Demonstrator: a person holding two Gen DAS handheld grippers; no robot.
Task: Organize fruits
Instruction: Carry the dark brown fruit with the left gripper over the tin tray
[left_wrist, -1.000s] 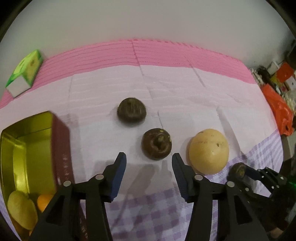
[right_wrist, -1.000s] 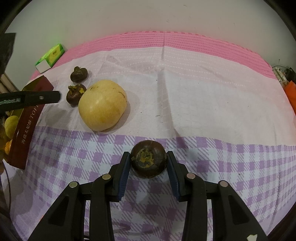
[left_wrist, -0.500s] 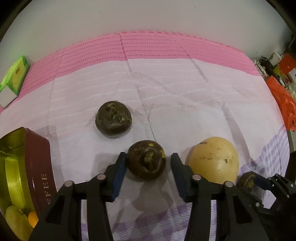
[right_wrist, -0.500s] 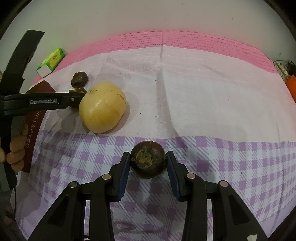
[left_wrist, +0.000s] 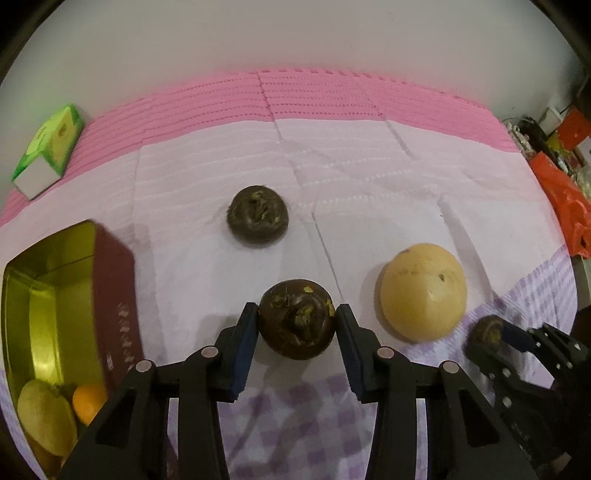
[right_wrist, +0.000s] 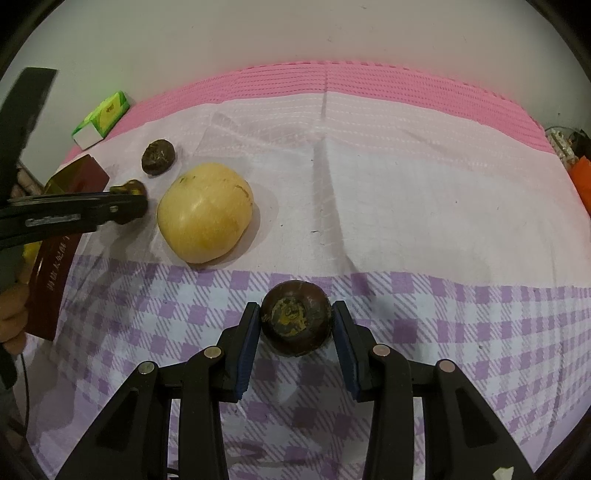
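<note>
Gripping dark fruits: left gripper, right gripper, both level.

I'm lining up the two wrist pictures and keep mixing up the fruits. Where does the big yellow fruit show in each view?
Left wrist: the big yellow fruit lies right of centre, right of the left gripper.
Right wrist: it lies left of centre, up-left of the right gripper.
Shared landmark: the green box at the cloth's far left.

A home is suggested: a table is covered by a pink and lilac-checked cloth against a plain wall, and household clutter is piled at three o'clock.
</note>
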